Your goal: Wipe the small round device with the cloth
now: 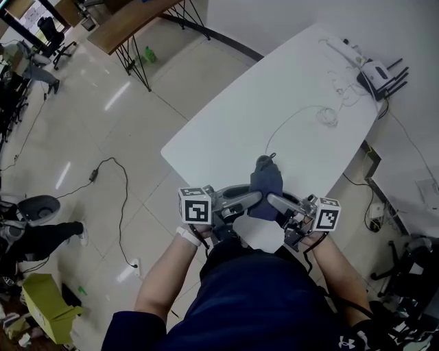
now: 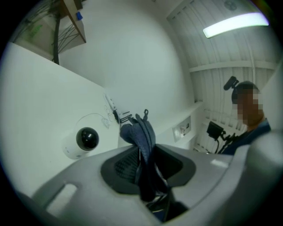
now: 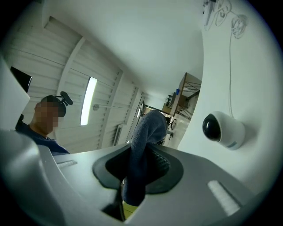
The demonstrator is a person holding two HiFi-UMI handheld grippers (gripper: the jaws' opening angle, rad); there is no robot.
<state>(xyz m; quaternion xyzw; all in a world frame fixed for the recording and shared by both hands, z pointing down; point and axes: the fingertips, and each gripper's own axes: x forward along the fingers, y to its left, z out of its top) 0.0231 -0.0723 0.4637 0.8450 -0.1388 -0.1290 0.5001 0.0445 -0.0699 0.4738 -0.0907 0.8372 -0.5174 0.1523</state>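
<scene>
A dark blue-grey cloth (image 1: 266, 179) is bunched up between both grippers at the near end of the white table (image 1: 274, 103). My right gripper (image 1: 276, 201) is shut on the cloth (image 3: 148, 128), which stands up out of its jaws. My left gripper (image 1: 255, 199) is open, with the folded cloth (image 2: 140, 132) loose between its jaws and a gap at the ribbed left pad. The small round device, a white dome with a black lens, sits on the table beside the cloth (image 2: 82, 142) (image 3: 223, 128). In the head view I cannot make it out.
A router with antennas (image 1: 379, 74), a white power strip (image 1: 343, 48) and a coiled white cable (image 1: 328, 116) lie at the table's far end. On the floor to the left are a black cable (image 1: 116, 178), a wooden desk (image 1: 130, 20) and a yellow box (image 1: 44, 305).
</scene>
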